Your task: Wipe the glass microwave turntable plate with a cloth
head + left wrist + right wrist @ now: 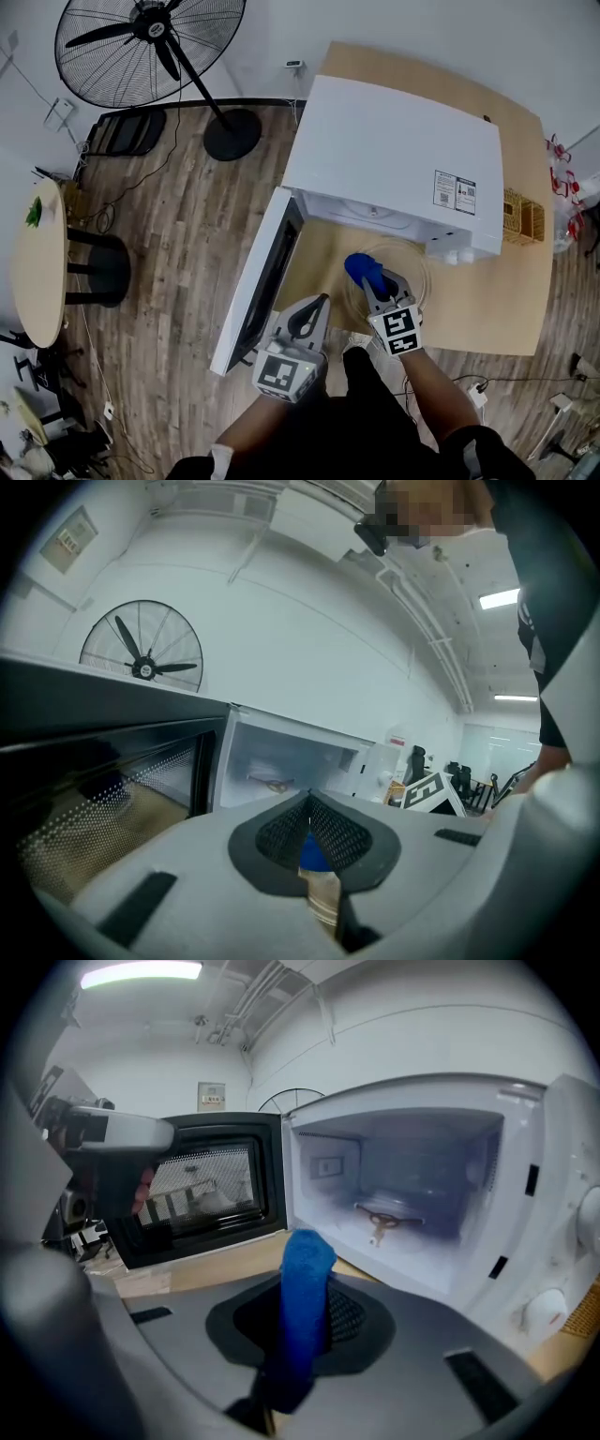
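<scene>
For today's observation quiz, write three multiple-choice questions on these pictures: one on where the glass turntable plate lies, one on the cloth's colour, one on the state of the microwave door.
1. Where is the glass plate?
A. on the floor
B. on the table, in front of the microwave
C. on top of the microwave

2. What colour is the cloth in the right gripper?
A. red
B. blue
C. white

3. The microwave door is:
A. open
B. shut
C. taken off

Answers:
1 B: the head view shows it lying flat on the wooden top before the cavity.
2 B: the right gripper view shows blue fabric clamped between the jaws.
3 A: it stands swung out to the side, and the right gripper view looks into the bare cavity.
</scene>
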The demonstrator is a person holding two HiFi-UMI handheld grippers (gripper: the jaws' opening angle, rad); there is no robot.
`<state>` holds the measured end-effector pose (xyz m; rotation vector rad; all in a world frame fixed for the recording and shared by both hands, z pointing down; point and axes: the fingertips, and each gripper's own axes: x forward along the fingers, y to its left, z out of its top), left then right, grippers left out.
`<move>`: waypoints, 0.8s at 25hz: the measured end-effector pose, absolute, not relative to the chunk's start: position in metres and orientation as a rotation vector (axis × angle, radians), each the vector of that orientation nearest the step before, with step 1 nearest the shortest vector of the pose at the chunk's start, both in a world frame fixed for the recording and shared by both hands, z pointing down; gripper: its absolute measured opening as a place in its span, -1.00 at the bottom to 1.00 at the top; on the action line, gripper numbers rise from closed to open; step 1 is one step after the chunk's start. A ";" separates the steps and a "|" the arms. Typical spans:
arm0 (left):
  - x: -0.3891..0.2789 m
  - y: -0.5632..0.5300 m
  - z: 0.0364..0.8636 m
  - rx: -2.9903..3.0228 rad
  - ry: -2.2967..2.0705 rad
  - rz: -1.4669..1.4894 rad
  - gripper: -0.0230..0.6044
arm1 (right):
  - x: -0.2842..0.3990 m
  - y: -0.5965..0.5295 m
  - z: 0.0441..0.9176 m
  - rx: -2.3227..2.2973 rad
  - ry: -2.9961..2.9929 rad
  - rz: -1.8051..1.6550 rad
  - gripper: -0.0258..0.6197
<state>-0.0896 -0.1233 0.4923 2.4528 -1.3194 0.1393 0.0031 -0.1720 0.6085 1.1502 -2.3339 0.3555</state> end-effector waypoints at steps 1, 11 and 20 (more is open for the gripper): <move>-0.090 -0.124 0.494 2.452 -1.320 0.145 -0.92 | 0.000 -0.171 0.614 1.133 -2.331 0.363 -0.74; -0.093 -0.130 0.511 2.405 -1.323 0.185 -0.92 | -0.014 -0.162 0.663 0.937 -2.240 0.416 -0.74; -0.090 -0.136 0.522 2.402 -1.310 0.208 -0.92 | -0.016 -0.170 0.664 0.929 -2.222 0.330 -0.74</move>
